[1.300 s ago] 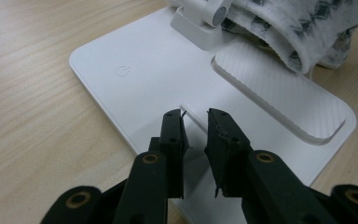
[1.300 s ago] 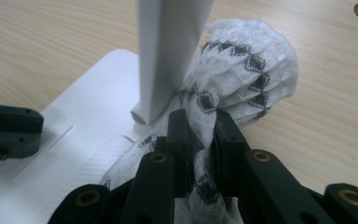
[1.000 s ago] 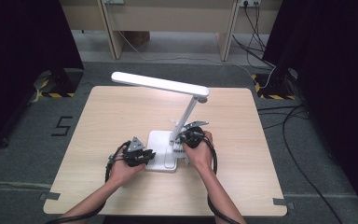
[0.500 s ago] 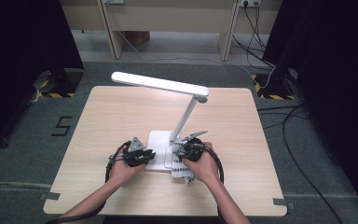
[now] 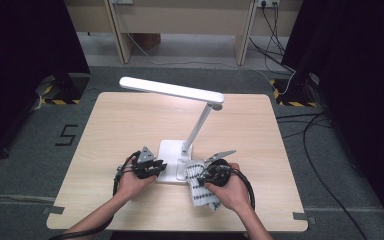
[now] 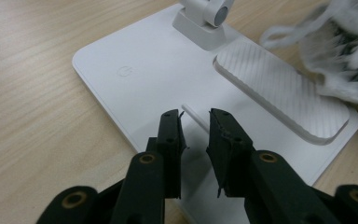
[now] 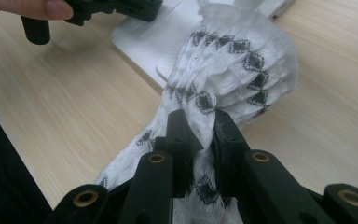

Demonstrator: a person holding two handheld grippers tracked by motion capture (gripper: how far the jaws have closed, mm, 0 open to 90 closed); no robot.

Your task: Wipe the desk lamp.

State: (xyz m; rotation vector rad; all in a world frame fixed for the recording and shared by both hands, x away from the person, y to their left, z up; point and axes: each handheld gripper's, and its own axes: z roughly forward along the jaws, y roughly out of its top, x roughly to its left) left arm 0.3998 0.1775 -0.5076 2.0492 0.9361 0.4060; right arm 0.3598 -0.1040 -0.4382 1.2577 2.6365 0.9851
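A white desk lamp stands mid-table, its flat base toward the near side and its long head above. My left gripper rests over the base's near left edge. In the left gripper view its jaws have just been opening and stand a little apart over the base, nothing between them. My right gripper is shut on a white cloth with black diamonds. In the right gripper view the cloth bunches past the jaws, draping from the base's corner onto the table.
A ribbed white pad lies on the base beside the lamp's hinge. The wooden table is bare on the left and at the back. Cables trail on the floor at the right.
My right gripper has pulled back from the lamp's stem toward the near edge, dragging the cloth off the base. The left gripper stays put, its jaws slightly wider.
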